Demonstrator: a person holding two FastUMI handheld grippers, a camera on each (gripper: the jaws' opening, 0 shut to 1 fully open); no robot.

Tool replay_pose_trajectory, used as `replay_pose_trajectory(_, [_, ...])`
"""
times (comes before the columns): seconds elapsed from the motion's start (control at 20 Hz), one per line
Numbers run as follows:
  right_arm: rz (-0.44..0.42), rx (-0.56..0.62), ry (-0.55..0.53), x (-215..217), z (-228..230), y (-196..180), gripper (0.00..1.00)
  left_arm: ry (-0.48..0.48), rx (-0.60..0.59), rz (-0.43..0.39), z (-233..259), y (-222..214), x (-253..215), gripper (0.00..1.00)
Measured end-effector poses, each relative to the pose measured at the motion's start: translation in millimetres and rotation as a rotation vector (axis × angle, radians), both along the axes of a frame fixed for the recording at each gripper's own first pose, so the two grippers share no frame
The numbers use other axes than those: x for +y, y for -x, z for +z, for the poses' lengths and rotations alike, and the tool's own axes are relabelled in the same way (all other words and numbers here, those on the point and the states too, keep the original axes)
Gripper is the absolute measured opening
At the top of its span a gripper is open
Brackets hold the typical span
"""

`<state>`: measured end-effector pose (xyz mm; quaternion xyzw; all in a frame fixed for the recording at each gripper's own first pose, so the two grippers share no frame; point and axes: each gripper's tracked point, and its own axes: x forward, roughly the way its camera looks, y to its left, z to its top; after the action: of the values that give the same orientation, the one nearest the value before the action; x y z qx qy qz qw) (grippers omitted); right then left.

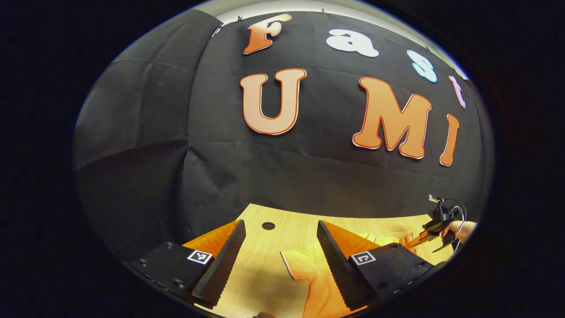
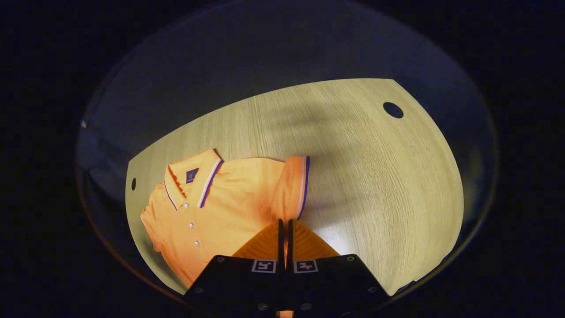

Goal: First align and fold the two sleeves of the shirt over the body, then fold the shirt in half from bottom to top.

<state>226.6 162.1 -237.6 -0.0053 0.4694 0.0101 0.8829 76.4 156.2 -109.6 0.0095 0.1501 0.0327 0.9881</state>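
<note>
An orange polo shirt [image 2: 229, 198] lies face up on the wooden table [image 2: 375, 176], its collar [image 2: 194, 176] to the left in the right gripper view. One striped sleeve [image 2: 296, 185] lies near the body's edge. My right gripper [image 2: 284, 225] is shut, its tips pinching the cloth at that sleeve's lower corner. In the left gripper view my left gripper [image 1: 280, 225] hovers open over the table, with a shirt sleeve [image 1: 304, 265] just inside its right finger [image 1: 335, 260]. Farther right, the right gripper [image 1: 435, 227] and the hand holding it [image 1: 463, 229] hold up orange cloth.
The table has round cable holes [image 2: 393, 110] [image 2: 133, 183] [image 1: 268, 225]. The booth's black cloth wall [image 1: 309, 168] rises right behind the table's far edge. Bare wood stretches to the right of the shirt in the right gripper view.
</note>
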Motion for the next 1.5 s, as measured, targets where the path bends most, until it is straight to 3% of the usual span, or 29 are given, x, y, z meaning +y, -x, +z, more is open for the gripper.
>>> replay_pose_trajectory(0.25, [0.086, -0.003, 0.038, 48.2, 3.6, 12.4, 0.00, 0.023, -0.002, 0.002, -1.4, 4.0, 10.1, 0.98])
replay_pose_trajectory(0.6, [0.244, 0.058, -0.066, 144.2, -15.1, 40.6, 0.04, 0.045, 0.012, 0.017, -8.1, 15.2, 29.4, 0.98])
replay_pose_trajectory(0.7, [0.303, 0.083, -0.143, 173.6, -13.3, 54.6, 0.20, 0.056, 0.020, 0.021, -11.5, 16.4, 31.7, 0.98])
replay_pose_trajectory(0.85, [0.323, 0.063, -0.110, 175.5, -16.6, 52.3, 0.83, 0.080, 0.049, 0.024, -21.7, 14.1, 30.9, 0.98])
replay_pose_trajectory(0.95, [0.308, 0.051, -0.071, 163.0, -13.2, 49.7, 0.99, 0.097, 0.091, 0.019, -34.4, 11.8, 25.5, 0.98])
replay_pose_trajectory(1.2, [0.288, -0.036, -0.035, 129.5, 8.1, 39.9, 0.99, 0.155, 0.233, -0.021, -69.3, -3.3, -4.1, 0.98])
replay_pose_trajectory(1.5, [0.239, -0.173, 0.006, 70.4, 49.1, 29.6, 0.99, 0.078, 0.361, -0.041, -97.7, -35.0, -31.0, 0.98])
